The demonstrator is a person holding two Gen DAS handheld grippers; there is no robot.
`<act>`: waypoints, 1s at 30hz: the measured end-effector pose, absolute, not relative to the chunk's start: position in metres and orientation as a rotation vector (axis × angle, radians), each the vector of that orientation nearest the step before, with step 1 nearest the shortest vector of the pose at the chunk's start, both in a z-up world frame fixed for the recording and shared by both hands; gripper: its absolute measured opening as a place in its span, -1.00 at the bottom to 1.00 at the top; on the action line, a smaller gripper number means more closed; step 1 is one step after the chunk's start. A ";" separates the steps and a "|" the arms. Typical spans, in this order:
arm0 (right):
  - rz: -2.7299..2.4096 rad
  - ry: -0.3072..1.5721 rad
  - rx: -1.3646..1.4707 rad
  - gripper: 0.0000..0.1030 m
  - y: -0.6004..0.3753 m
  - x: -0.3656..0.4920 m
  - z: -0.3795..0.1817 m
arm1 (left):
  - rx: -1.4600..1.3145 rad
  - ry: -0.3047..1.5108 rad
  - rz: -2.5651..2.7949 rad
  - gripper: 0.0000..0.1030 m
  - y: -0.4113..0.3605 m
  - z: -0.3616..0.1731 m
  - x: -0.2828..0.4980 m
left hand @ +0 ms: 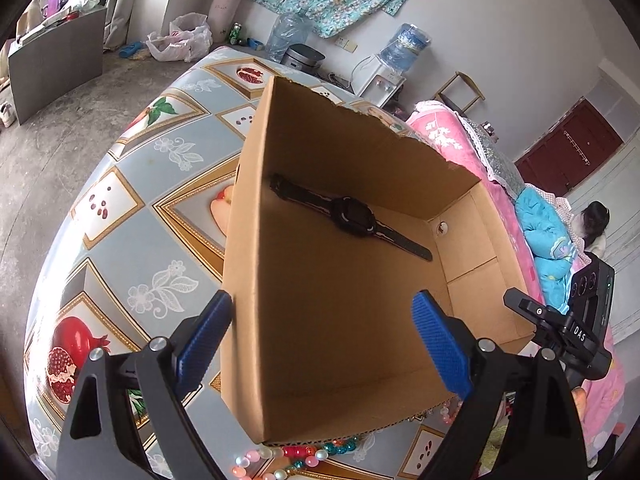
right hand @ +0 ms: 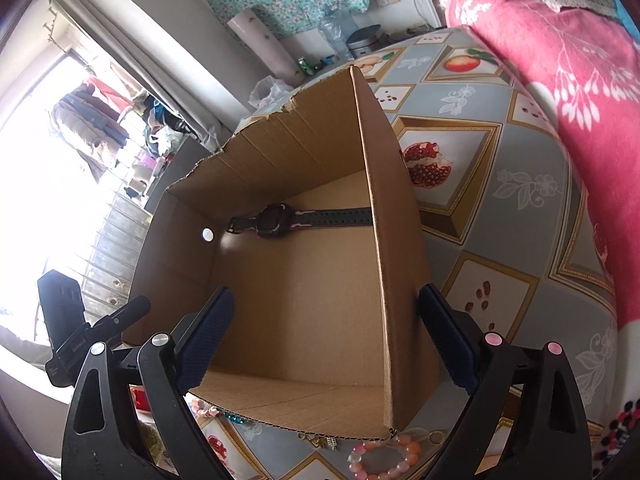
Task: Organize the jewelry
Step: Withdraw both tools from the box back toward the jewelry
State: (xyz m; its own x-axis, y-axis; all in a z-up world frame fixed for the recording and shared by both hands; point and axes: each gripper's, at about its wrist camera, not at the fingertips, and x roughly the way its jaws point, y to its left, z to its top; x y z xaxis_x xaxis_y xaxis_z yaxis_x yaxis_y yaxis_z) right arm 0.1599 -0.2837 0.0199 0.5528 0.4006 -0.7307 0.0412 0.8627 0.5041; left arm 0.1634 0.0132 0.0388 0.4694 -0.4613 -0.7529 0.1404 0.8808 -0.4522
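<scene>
Both wrist cams close above cardboard box (left hand: 340, 280), angled down; L from left corner, R from right; share interior w/ watch (right hand: 280, 220)

One end of the watch (right hand: 280, 221) strap is hidden behind the cardboard box (right hand: 396, 272) wall in the right wrist view. The bead strings (left hand: 304, 454) are partly covered by the box's near edge and cut off by the lower frame. The pink bracelet (right hand: 384, 460) is clipped at the bottom edge.

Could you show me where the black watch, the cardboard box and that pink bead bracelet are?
black watch (left hand: 353, 217): left wrist view, on its round face.
cardboard box (right hand: 394, 240): right wrist view, on its right side wall.
pink bead bracelet (right hand: 412, 449): right wrist view, on the beads of its right side.
</scene>
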 end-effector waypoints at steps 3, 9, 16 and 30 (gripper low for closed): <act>0.180 0.953 0.491 0.74 -0.284 0.153 0.025 | -0.334 0.994 -0.341 0.74 0.014 0.044 0.159; 0.043 0.865 0.382 0.75 -0.283 0.125 0.052 | -0.320 0.906 -0.275 0.75 0.037 0.061 0.143; -0.033 0.735 0.311 0.77 -0.285 0.079 0.085 | -0.363 0.843 -0.236 0.75 0.069 0.070 0.112; 0.132 0.989 0.206 0.77 -0.194 0.015 0.002 | -0.079 0.971 -0.164 0.77 0.058 0.004 0.053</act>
